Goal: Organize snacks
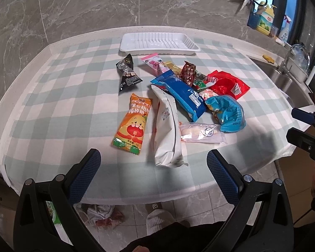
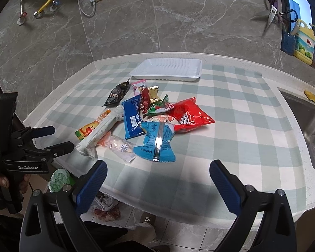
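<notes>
A pile of snack packets lies mid-table on the checked cloth: an orange lollipop packet [image 1: 132, 124], a white bag [image 1: 168, 130], a blue cake packet [image 1: 181, 93], a light-blue packet [image 2: 157, 141], a red bag [image 2: 189, 115], a black pouch [image 1: 127, 72]. An empty white tray [image 1: 157, 42] sits behind them; it also shows in the right wrist view [image 2: 168, 69]. My left gripper [image 1: 153, 159] is open and empty at the near table edge, before the white bag. My right gripper [image 2: 157, 170] is open and empty, before the light-blue packet.
A steel sink [image 2: 313, 126] with a tap [image 1: 292, 58] is at the right. Bottles [image 1: 266, 19] and hanging scissors [image 2: 272, 14] are at the back right. The marble wall is behind the table. Cloths lie on the floor [image 1: 103, 214] below the near edge.
</notes>
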`<action>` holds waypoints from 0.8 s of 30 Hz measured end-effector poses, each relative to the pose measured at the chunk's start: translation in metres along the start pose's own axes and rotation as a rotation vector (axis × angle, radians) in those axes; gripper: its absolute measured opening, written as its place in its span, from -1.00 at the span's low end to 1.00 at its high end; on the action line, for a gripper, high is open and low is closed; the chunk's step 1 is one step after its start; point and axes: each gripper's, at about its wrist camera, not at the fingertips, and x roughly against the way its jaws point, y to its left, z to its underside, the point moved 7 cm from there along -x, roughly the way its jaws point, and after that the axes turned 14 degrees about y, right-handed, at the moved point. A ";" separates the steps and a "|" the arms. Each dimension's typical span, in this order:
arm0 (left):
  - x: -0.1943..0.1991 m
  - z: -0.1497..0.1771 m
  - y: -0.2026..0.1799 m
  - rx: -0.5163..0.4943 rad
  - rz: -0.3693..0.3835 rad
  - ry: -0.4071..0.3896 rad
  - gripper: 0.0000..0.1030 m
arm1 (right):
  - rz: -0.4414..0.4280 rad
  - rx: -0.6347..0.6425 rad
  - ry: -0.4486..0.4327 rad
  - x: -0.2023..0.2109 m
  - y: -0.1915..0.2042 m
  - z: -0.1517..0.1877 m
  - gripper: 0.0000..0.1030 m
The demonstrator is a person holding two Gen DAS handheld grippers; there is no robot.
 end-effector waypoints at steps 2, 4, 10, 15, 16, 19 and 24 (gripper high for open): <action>-0.001 -0.001 0.000 -0.001 0.000 0.001 0.99 | 0.000 -0.001 0.000 0.000 0.000 0.000 0.94; -0.001 -0.001 0.000 -0.001 0.001 0.000 0.99 | 0.001 -0.001 0.000 0.000 0.001 -0.001 0.94; -0.001 -0.002 0.000 -0.001 0.001 0.001 0.99 | 0.000 0.005 0.007 -0.005 0.005 -0.006 0.94; -0.001 -0.002 0.000 -0.002 0.001 0.001 0.99 | -0.001 0.007 0.008 -0.007 0.007 -0.006 0.94; -0.001 -0.002 0.000 -0.002 0.002 0.000 0.99 | -0.001 0.006 0.008 -0.006 0.007 -0.006 0.94; -0.002 -0.003 0.000 0.000 0.001 0.001 0.99 | 0.000 0.006 0.009 -0.007 0.007 -0.006 0.94; -0.002 -0.003 0.000 0.001 0.002 -0.001 0.99 | 0.002 0.010 0.008 -0.007 0.010 -0.006 0.94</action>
